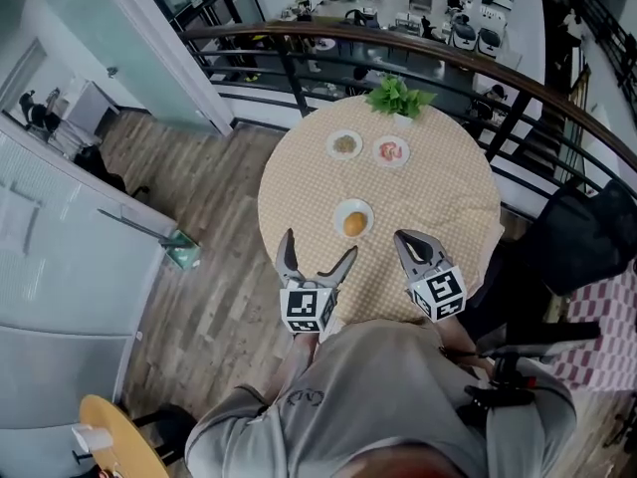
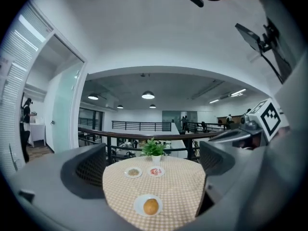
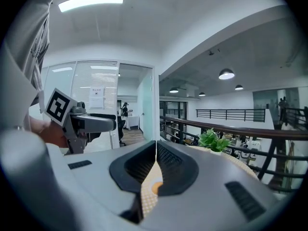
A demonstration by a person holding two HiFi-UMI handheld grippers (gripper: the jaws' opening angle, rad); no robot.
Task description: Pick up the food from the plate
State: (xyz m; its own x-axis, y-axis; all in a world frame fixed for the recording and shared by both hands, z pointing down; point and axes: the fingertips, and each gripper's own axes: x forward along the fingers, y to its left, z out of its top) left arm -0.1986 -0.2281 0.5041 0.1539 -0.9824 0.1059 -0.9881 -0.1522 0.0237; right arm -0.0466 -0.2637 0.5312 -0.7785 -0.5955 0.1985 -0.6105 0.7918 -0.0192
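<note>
Railing [image 1: 299,30] curves behind table [image 1: 448,197]; nearest plate [image 1: 341,210] sits inboard.

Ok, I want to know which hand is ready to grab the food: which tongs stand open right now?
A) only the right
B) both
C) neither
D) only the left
D: the left tongs stand wide apart with nothing between them, while the right tongs are pressed together and empty.
</note>
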